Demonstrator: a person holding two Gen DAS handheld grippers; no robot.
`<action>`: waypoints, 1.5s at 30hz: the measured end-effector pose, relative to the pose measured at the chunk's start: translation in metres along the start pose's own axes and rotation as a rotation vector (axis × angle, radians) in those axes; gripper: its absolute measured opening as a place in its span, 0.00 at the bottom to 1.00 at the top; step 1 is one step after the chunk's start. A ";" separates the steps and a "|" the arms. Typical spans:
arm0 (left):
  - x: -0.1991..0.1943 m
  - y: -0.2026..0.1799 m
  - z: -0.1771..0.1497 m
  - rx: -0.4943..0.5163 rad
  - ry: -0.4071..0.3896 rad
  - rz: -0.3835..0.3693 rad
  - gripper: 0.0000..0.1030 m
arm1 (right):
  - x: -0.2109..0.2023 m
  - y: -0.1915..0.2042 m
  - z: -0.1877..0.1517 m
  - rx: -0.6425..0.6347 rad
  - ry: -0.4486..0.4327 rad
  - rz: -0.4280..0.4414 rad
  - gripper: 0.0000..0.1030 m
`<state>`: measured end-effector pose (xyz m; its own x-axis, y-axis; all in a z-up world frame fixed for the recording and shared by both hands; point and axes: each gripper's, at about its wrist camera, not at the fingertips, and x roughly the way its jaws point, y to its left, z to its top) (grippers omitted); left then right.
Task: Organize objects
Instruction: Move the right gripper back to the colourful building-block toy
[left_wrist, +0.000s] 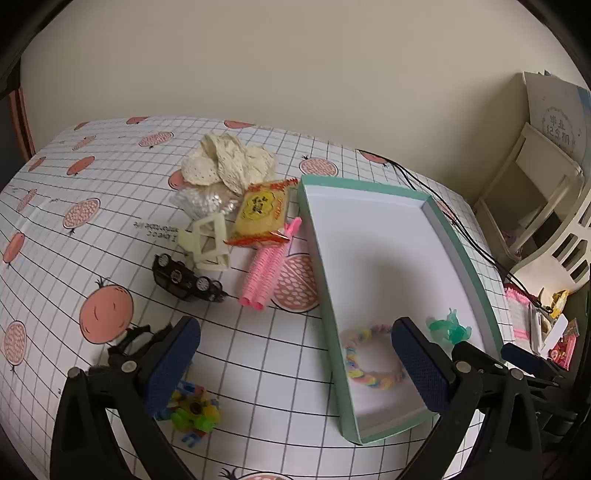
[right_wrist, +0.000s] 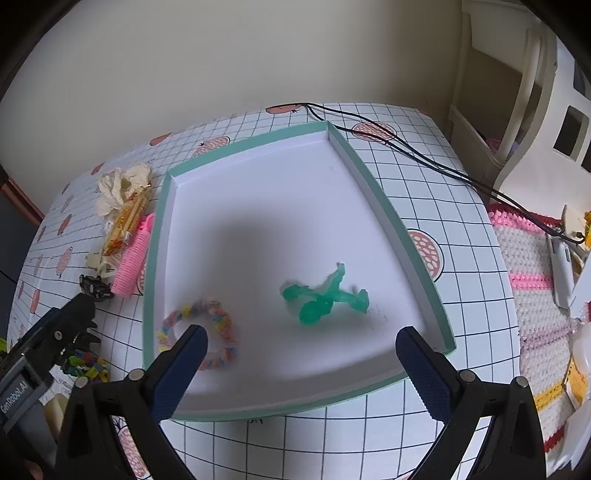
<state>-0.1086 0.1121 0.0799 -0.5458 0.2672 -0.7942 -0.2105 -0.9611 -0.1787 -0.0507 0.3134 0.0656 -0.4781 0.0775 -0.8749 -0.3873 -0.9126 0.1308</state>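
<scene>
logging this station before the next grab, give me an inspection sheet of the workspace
surface: grid tablecloth with peach prints.
job's things: tray holds bracelet and green toy; outside it, curler, snack pack, toy car, cream frame, lace cloth, bead bag, block toy.
clutter: nothing seen.
grippers: left gripper open, empty; right gripper open, empty.
cables: black cables behind tray.
surroundings: wall, white shelf.

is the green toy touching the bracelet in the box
Apart. The right wrist view shows bare white floor of the box between the green toy and the bracelet.
</scene>
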 end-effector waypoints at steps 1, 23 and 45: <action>-0.002 0.002 0.001 -0.001 -0.005 -0.001 1.00 | 0.000 0.002 0.000 0.001 0.000 0.008 1.00; -0.020 0.139 0.010 -0.219 0.080 0.089 1.00 | -0.013 0.115 -0.005 -0.123 -0.053 0.206 1.00; -0.002 0.177 0.003 -0.278 0.209 0.159 1.00 | 0.037 0.211 -0.050 -0.458 0.178 0.185 0.98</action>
<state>-0.1472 -0.0587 0.0517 -0.3702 0.1213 -0.9210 0.1074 -0.9792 -0.1721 -0.1109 0.1040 0.0375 -0.3490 -0.1344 -0.9274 0.0942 -0.9897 0.1080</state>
